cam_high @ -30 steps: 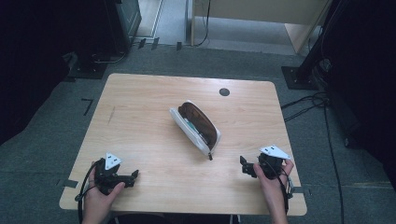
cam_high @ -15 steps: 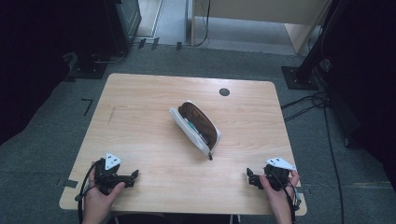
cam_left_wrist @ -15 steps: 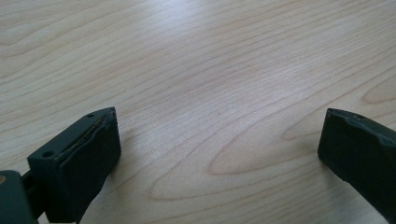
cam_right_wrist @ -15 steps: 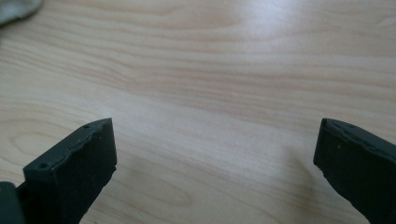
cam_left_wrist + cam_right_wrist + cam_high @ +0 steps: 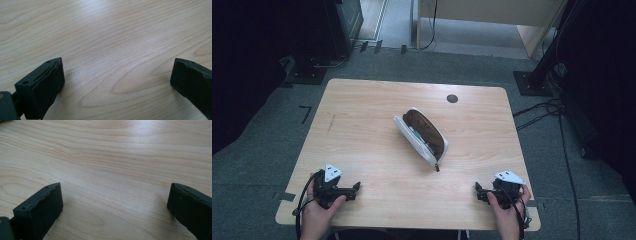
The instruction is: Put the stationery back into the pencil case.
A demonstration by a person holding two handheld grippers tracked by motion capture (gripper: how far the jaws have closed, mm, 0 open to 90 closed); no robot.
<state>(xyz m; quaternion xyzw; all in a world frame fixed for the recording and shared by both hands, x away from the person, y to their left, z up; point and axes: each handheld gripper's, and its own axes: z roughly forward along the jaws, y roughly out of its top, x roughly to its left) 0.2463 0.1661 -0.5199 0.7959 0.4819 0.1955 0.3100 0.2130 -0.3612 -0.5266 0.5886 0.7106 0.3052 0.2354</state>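
Long white zipped pouch [image 5: 420,135] with dark brown lining, lying unzipped and gaping near the middle of the light wooden table [image 5: 362,125], set diagonally from upper left to lower right, zip pull at the near end.

Each bare hand grips a black, blocky two-jaw tool: the left tool [image 5: 354,188] and right tool [image 5: 479,191] both carry a grey three-cornered top plate, a trailing black cable, and small screw holes in matte rectangular jaws.
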